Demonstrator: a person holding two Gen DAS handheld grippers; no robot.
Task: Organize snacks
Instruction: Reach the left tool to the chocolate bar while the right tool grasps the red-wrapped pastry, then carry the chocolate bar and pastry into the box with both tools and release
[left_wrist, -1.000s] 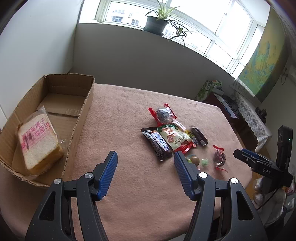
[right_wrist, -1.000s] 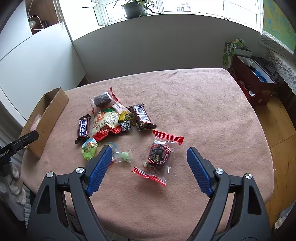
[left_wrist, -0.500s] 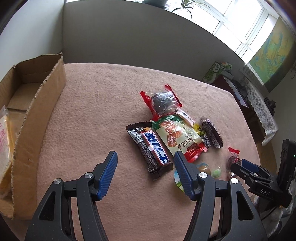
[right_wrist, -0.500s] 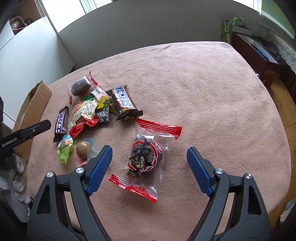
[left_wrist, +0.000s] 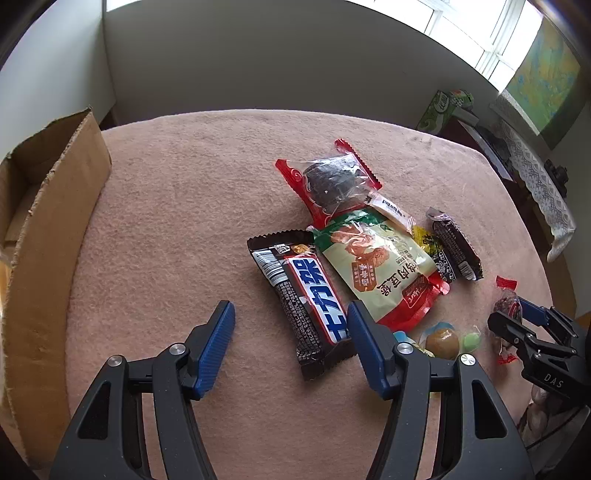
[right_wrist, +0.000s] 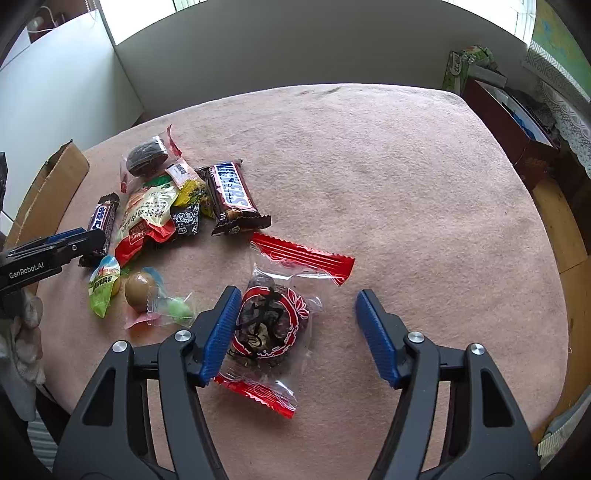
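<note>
Snacks lie in a loose pile on the pink-clothed table (left_wrist: 177, 206). My left gripper (left_wrist: 290, 343) is open and low over the cloth, with a brown Snickers bar (left_wrist: 308, 301) lying between its fingers, close to the right one. A green-and-red pouch (left_wrist: 380, 266) and a red-edged dark cake packet (left_wrist: 328, 181) lie beyond. My right gripper (right_wrist: 297, 332) is open, with a red-ended clear packet of dark sweets (right_wrist: 271, 325) between its fingers, against the left one. A second Snickers bar (right_wrist: 231, 195) lies further off.
An open cardboard box (left_wrist: 40, 236) stands at the table's left edge. A wrapped brown egg (right_wrist: 138, 290) and a small green packet (right_wrist: 103, 282) lie left of my right gripper. A dark cabinet with boxes (right_wrist: 506, 122) stands beyond the table's right side.
Both grippers have moved forward and down towards the snacks. The left one now straddles the Snickers bar; the right one straddles the dark-sweets packet. The box has slid left out of the middle.
</note>
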